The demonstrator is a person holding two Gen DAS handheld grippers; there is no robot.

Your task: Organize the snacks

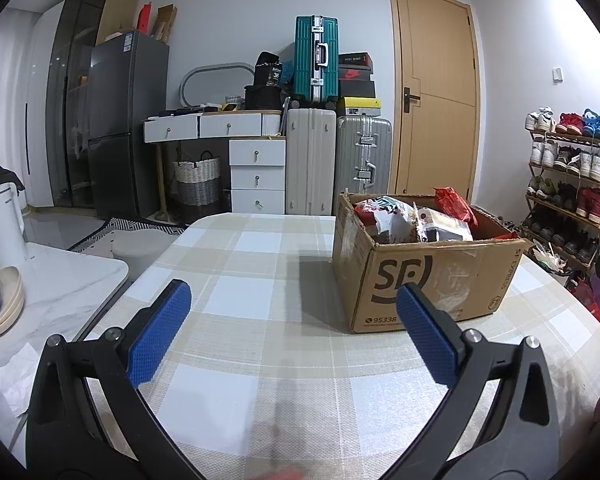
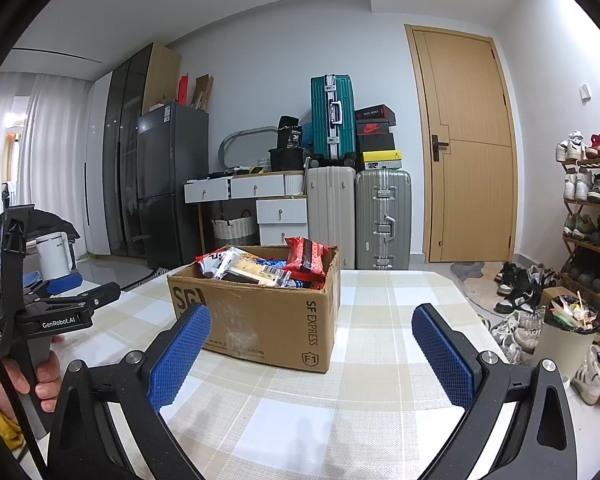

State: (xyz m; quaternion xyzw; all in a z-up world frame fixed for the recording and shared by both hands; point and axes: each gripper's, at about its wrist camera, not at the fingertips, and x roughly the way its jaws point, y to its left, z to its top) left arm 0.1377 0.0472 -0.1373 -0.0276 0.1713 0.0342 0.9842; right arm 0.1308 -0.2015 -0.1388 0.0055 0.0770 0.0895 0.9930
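Observation:
A brown cardboard box stands on the checked tablecloth, filled with snack packets, red ones on top. My left gripper hovers over the cloth, open and empty, with the box just ahead to its right. My right gripper is also open and empty; the box sits ahead, behind its left finger. In the right wrist view the left gripper appears at the left edge, held by a hand.
A white marble side table with stacked bowls and a white kettle adjoins the left. Right of the table stand a shoe rack, loose shoes and a full bin. Suitcases, drawers and a door line the far wall.

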